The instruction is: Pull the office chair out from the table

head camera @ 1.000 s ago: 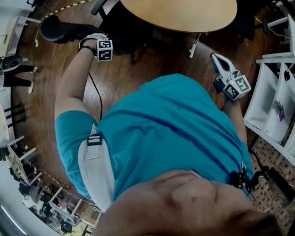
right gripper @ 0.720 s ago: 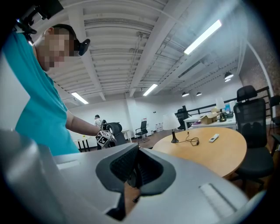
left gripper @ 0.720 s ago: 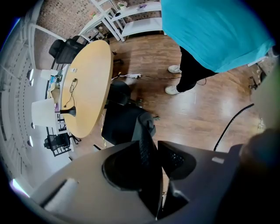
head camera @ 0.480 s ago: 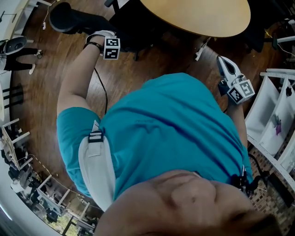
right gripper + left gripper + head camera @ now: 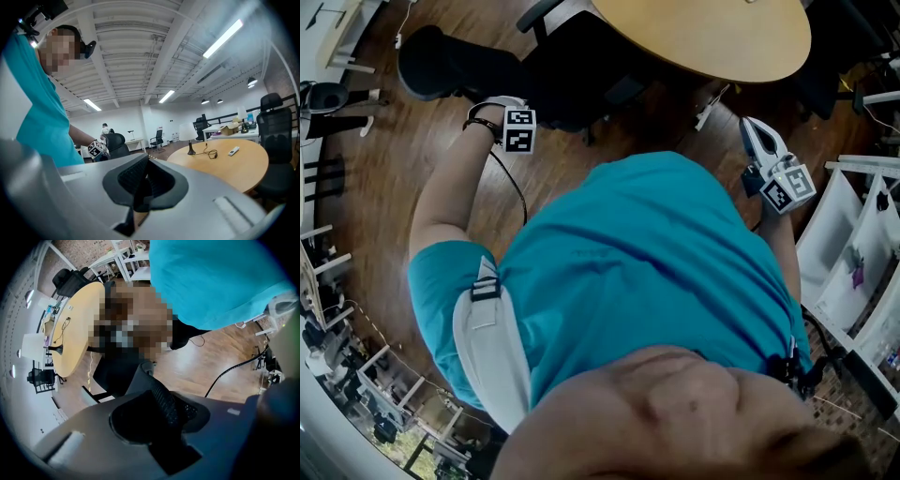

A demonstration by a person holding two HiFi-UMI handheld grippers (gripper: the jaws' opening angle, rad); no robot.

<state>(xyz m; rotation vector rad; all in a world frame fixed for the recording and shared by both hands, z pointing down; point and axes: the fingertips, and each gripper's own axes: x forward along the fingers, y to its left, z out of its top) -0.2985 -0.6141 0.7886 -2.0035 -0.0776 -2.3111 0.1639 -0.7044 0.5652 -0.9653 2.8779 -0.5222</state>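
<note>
The black office chair [image 5: 455,61] stands at the round wooden table [image 5: 712,33], its back towards me. My left gripper [image 5: 514,120] points straight down at the top of the chair's back. In the left gripper view the jaws of this gripper [image 5: 161,394] are closed on the chair's grey upper edge [image 5: 140,373], with the seat and an armrest below. My right gripper [image 5: 755,127] hangs to the right of my body, clear of the chair. It points level towards the table [image 5: 225,161], and its jaws [image 5: 140,180] are shut on nothing.
A white shelf rack [image 5: 853,234] stands close on the right. A black cable [image 5: 511,183] trails over the wooden floor beside my left arm. Another black chair [image 5: 274,122] sits at the table's far side. A small lamp [image 5: 191,149] and a remote lie on the tabletop.
My left gripper has come back towards me with the chair's back in it, and the chair has rolled out from the table; its armrest now shows. The right gripper has barely moved.
</note>
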